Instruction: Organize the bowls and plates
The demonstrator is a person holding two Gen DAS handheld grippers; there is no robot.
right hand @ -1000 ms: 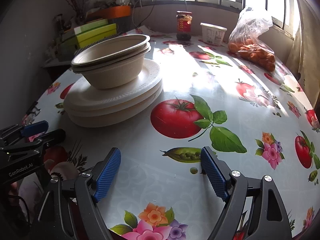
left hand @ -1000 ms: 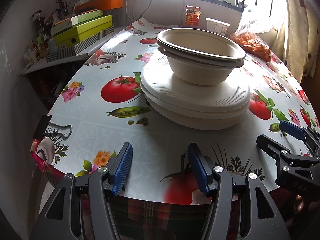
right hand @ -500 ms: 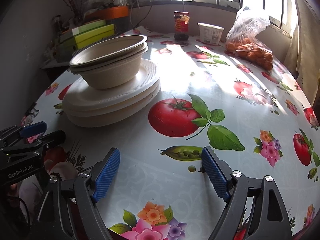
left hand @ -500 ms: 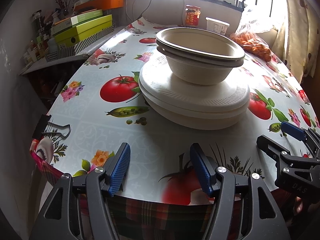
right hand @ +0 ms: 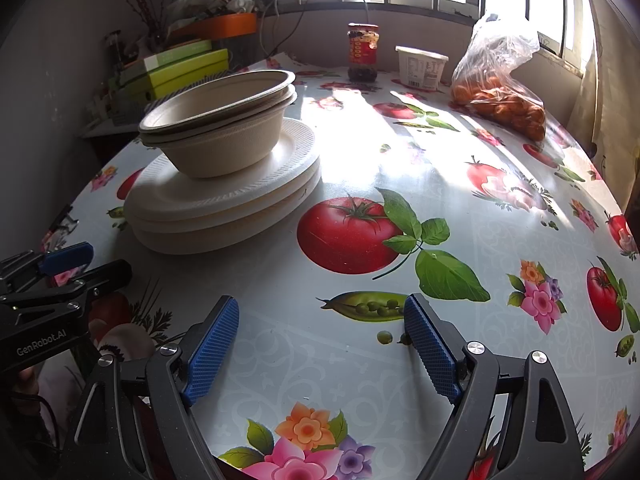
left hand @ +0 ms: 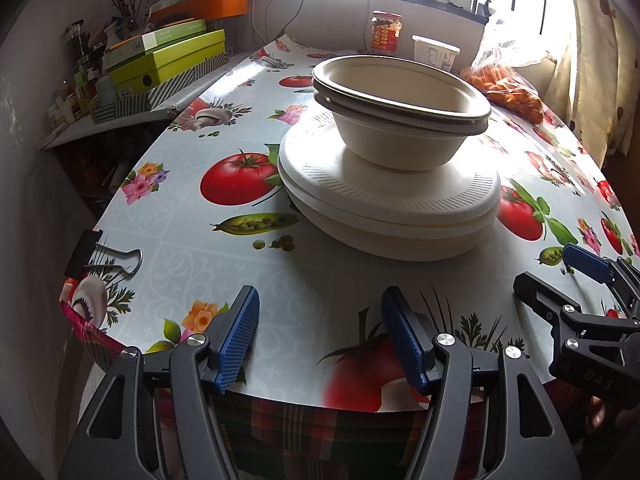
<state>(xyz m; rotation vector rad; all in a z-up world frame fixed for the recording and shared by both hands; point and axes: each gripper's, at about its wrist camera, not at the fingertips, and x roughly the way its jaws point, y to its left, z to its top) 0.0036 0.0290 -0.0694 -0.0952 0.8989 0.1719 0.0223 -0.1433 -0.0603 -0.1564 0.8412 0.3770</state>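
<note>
The bowls [left hand: 400, 120] are sitting nested on top of the plates [left hand: 390, 208], and the whole pile is resting on the table [left hand: 312, 280]. The left gripper [left hand: 320, 336] and the right gripper [right hand: 320, 344] are both hanging near the pile, fingers spread wide apart, gripping nothing at all.

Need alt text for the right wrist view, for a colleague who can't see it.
Two nested bowls sit on a stack of plates at the left of a table with a fruit-print cloth. The right gripper hangs open and empty above the near edge, the left gripper beside it.
</note>
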